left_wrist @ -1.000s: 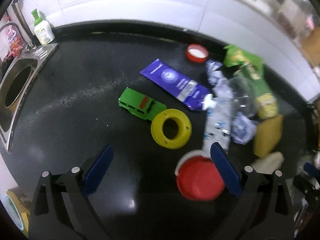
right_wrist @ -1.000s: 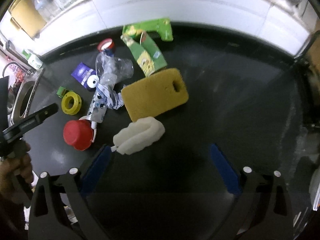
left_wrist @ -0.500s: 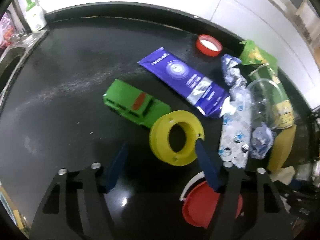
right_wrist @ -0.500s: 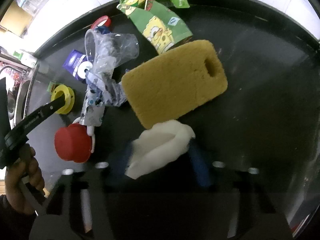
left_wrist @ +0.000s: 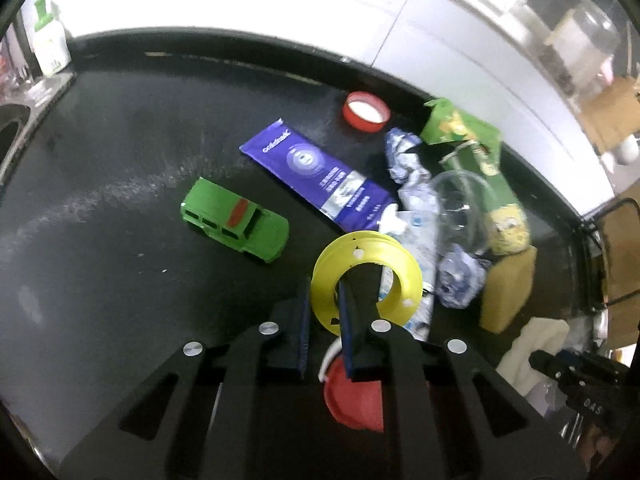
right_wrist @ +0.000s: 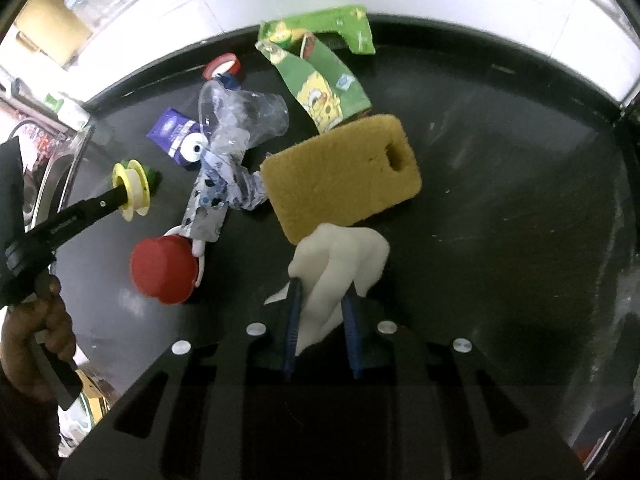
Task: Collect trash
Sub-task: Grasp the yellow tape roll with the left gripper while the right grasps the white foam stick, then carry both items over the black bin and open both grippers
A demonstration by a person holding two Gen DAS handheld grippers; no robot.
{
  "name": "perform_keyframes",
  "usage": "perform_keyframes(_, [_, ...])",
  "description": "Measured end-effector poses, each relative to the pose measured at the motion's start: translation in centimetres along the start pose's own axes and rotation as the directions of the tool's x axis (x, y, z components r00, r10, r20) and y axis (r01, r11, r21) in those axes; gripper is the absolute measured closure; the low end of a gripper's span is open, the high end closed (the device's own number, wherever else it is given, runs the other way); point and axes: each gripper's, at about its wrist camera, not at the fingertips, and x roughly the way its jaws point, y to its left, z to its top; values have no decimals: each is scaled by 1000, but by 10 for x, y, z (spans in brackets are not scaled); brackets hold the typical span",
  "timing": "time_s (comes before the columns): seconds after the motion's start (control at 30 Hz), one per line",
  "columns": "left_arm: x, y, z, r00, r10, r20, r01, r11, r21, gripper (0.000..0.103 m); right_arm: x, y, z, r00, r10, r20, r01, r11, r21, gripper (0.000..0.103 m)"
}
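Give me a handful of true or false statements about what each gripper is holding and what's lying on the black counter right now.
1. The left gripper is shut on the rim of the yellow plastic spool. True.
2. The right gripper is shut on the yellow sponge with a hole. False: it is shut on the white crumpled foam piece; the sponge lies on the counter beyond it.
3. The green toy car lies on the counter, ungripped. True.
4. The purple foil pouch sits in the sink. False: it lies on the black counter.
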Motion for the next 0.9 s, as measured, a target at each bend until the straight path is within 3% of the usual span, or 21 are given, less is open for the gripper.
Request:
perform_keyframes(0.2, [-40, -14, -11, 998, 47, 31, -49, 997, 65, 91, -28, 4, -4, 999, -11, 47, 13, 999, -47, 83])
perform_keyframes(0.43, [-67, -11, -26, 997, 68, 45, -70, 996, 52, 91, -51, 15, -7, 996, -11, 88, 20, 995, -98, 83])
perform_keyframes(0.67, [-106, 3, -41, 986, 140, 96, -142, 990, 11, 91, -73, 52, 9, 993, 24, 116, 5, 971, -239, 83])
perform_keyframes(0.8, [-141, 32, -63, 970, 210, 126, -199, 976, -92, 91, -76, 103, 16, 992, 81, 100, -37, 922, -385, 83])
perform_keyframes(0.9, [-166, 59, -88, 952, 274, 133, -248, 951, -187, 91, -72, 159, 12, 987, 153, 53, -103, 846, -522, 83])
